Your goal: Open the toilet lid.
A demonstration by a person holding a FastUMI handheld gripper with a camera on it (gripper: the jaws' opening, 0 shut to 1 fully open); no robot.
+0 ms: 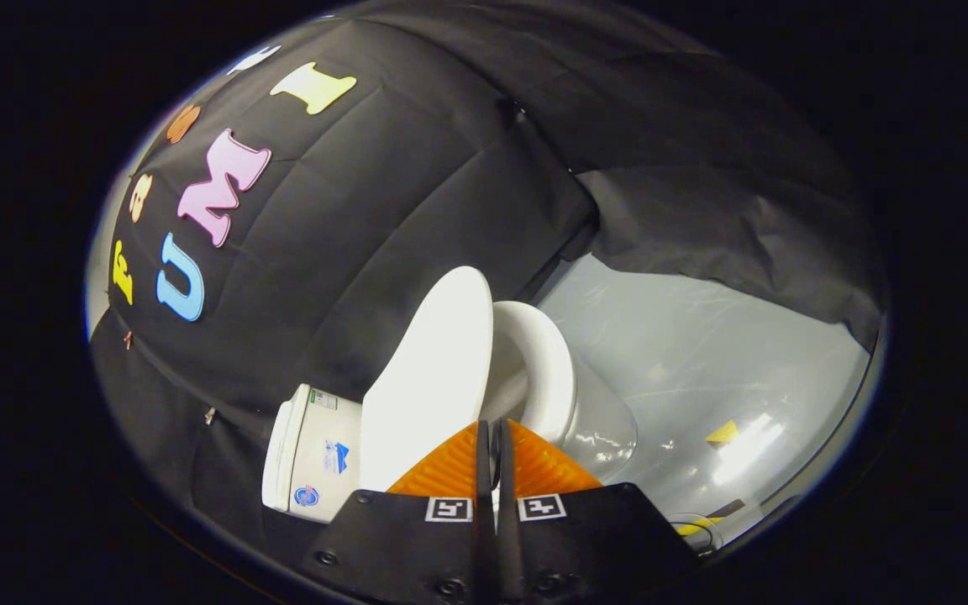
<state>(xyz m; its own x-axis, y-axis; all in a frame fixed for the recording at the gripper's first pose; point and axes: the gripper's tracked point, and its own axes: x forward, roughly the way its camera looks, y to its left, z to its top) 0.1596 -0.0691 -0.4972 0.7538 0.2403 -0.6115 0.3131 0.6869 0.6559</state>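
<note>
Toilet lid (429, 378) stands raised off the seat (547, 370), near the tank (312, 458). Your gripper (494, 458) sits just before the lid, its orange fingers (450, 466) clenched together, grasping nothing.

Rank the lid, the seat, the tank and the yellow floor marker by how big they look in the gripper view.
1. Lid, raised, largest.
2. Tank and seat: too alike to rank, both partly hidden behind the lid.
3. Yellow marker, smallest, though it lies farther off.
The gripper fingers look shut, with nothing seen between them.

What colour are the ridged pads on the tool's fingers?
Orange, seen in the gripper view: the ridged finger pads nearly meet, just before the raised white toilet lid.
</note>
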